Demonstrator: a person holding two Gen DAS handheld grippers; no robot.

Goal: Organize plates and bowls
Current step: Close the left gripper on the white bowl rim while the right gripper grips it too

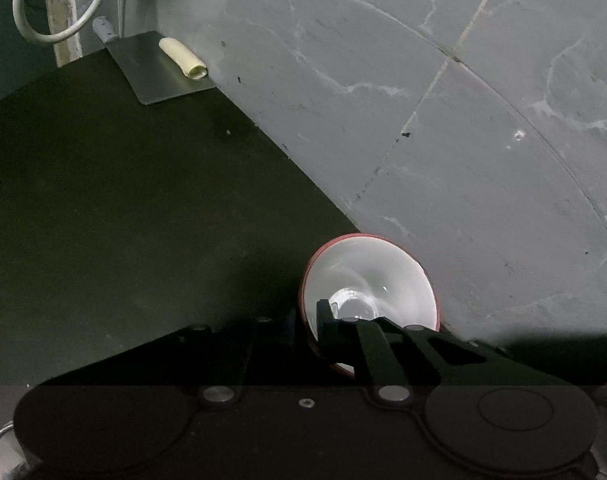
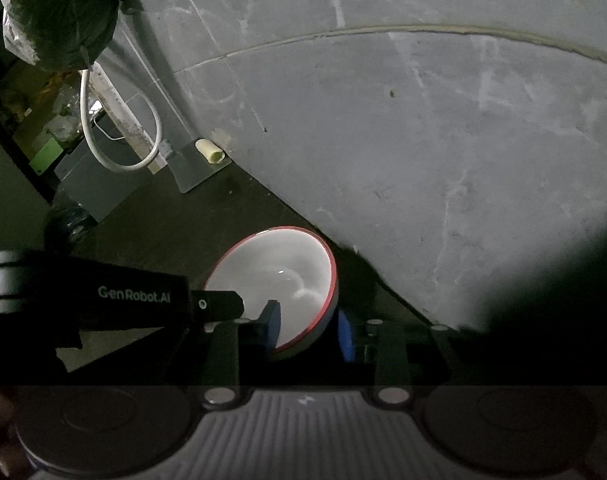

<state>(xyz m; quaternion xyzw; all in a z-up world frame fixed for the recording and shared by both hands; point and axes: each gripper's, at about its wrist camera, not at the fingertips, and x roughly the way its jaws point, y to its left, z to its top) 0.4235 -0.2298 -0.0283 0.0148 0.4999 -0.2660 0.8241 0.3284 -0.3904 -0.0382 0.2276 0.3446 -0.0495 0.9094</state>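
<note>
A white bowl with a red rim (image 1: 371, 280) shows low in the left wrist view, over the edge of the dark counter (image 1: 123, 200). My left gripper (image 1: 315, 332) is shut on its near rim, one dark finger (image 1: 325, 320) inside the bowl. In the right wrist view the same kind of red-rimmed bowl (image 2: 279, 276) is tilted, and my right gripper (image 2: 309, 332) is shut on its near rim with blue pads (image 2: 273, 324) on either side. The left gripper's black body (image 2: 135, 296) reaches in from the left beside the bowl.
A grey tiled wall (image 1: 443, 120) runs along the counter's far side. A metal plate (image 1: 163, 72) with a cream tube (image 1: 183, 58) lies in the back corner. A white cable loop (image 2: 119, 136) and a dark plastic bag (image 2: 63, 12) hang at the far left.
</note>
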